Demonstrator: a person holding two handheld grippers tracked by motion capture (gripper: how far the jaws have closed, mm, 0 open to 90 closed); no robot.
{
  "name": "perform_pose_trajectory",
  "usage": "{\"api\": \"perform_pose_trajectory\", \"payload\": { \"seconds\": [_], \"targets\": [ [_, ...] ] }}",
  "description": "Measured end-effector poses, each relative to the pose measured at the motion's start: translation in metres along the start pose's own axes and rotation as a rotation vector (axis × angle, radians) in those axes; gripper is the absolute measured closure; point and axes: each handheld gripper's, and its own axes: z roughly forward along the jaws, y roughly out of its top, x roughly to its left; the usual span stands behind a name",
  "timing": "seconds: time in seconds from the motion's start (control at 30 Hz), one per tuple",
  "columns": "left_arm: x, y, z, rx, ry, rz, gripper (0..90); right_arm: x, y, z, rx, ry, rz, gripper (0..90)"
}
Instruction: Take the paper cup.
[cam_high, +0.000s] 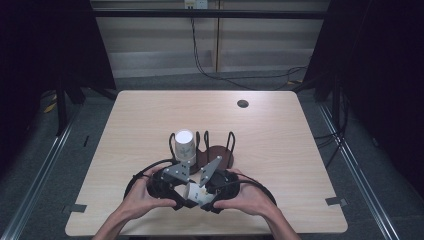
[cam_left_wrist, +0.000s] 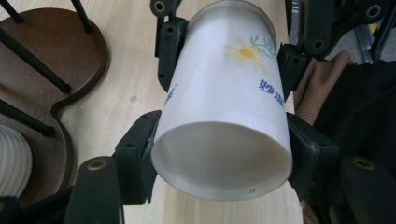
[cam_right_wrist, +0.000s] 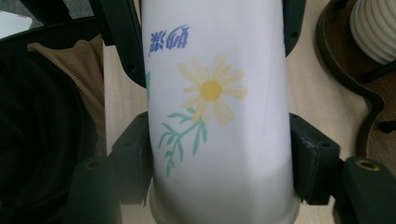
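Paper cup (cam_left_wrist: 224, 116) clamped between both tongs, lying sideways

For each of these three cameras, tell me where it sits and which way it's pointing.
High view: above the person's side, looking forward and down on the table; forearms, both hands and both tools show.
Left gripper view: on the left tool, looking along its jaws into the paper cup's open mouth.
Right gripper view: on the right tool, looking along the cup's flowered side.
Shared: both tool views show the cup and the brown rack.
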Motion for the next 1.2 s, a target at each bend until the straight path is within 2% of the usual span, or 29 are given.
{"api": "perform_pose_trajectory", "payload": {
  "seconds": [0.1, 0.23, 0.4, 0.43, 0.53, 0.6, 0.7, 0.77, 0.97, 1.1, 1.17, 1.2],
  "targets": [
    [0.0, 0.0, -0.001, 0.001, -0.006, 0.003, 37.0, -0.001, -0.001, 0.0, -0.009, 0.005, -0.002, 30.0],
    [-0.001, 0.0, -0.002, -0.017, -0.003, -0.005, 37.5, -0.003, -0.004, -0.002, -0.052, 0.001, 0.008, 22.7],
    [0.0, -0.002, -0.004, -0.032, 0.002, -0.014, 37.4, -0.007, -0.011, -0.005, -0.076, 0.003, 0.035, 16.9],
    [0.0, -0.002, -0.004, -0.032, 0.002, -0.014, 37.4, -0.007, -0.011, -0.005, -0.076, 0.003, 0.035, 16.9],
    [0.0, -0.004, -0.005, -0.061, 0.007, -0.022, 37.4, -0.009, -0.015, -0.011, -0.119, -0.012, 0.062, 15.3],
    [-0.001, -0.004, -0.005, -0.075, 0.013, -0.029, 37.4, -0.01, -0.016, -0.014, -0.142, 0.0, 0.076, 14.3],
    [0.0, -0.005, -0.007, -0.087, 0.015, -0.025, 37.4, -0.011, -0.019, -0.017, -0.148, -0.012, 0.083, 13.7],
    [0.0, -0.006, -0.007, -0.101, 0.017, -0.036, 37.4, -0.013, -0.02, -0.018, -0.154, -0.01, 0.096, 13.6],
    [0.002, -0.01, -0.007, -0.122, 0.021, -0.046, 37.4, -0.016, -0.028, -0.026, -0.203, -0.013, 0.123, 13.5],
    [0.001, -0.013, -0.007, -0.132, 0.024, -0.05, 37.3, -0.015, -0.034, -0.033, -0.221, -0.041, 0.131, 13.7],
    [0.001, -0.014, -0.008, -0.148, 0.025, -0.062, 37.3, -0.015, -0.038, -0.036, -0.255, -0.059, 0.136, 13.6],
    [0.002, -0.015, -0.008, -0.148, 0.027, -0.056, 37.3, -0.015, -0.041, -0.036, -0.268, -0.061, 0.146, 13.5]
  ]
}}
